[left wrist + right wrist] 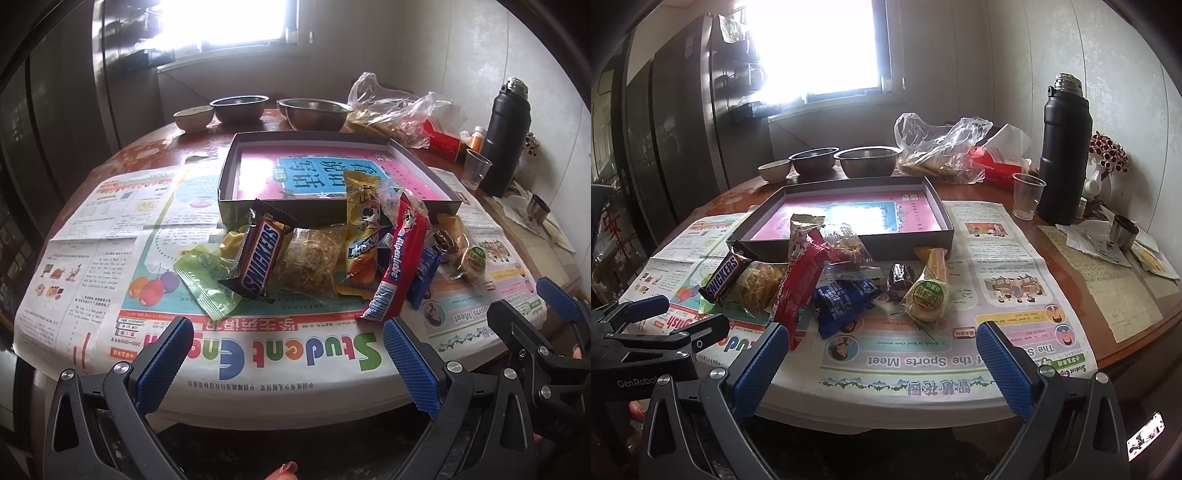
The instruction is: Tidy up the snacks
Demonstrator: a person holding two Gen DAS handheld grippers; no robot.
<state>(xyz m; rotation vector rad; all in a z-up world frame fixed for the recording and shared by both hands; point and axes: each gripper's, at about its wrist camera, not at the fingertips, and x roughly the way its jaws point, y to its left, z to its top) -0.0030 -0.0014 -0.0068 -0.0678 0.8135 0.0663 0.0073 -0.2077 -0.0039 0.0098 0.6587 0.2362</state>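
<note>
A pile of snacks lies on newspaper in front of a shallow grey box lined with a pink sheet. The pile holds a Snickers bar, a red Alpenliebe pack, a clear noodle snack, a yellow pack, a green pack, a blue pack and a round green-labelled cake. My left gripper is open and empty near the table's front edge. My right gripper is open and empty, just right of the left one.
Two steel bowls and a small bowl stand at the back. A plastic bag, a red tissue box, a plastic cup, a black flask and papers occupy the right side.
</note>
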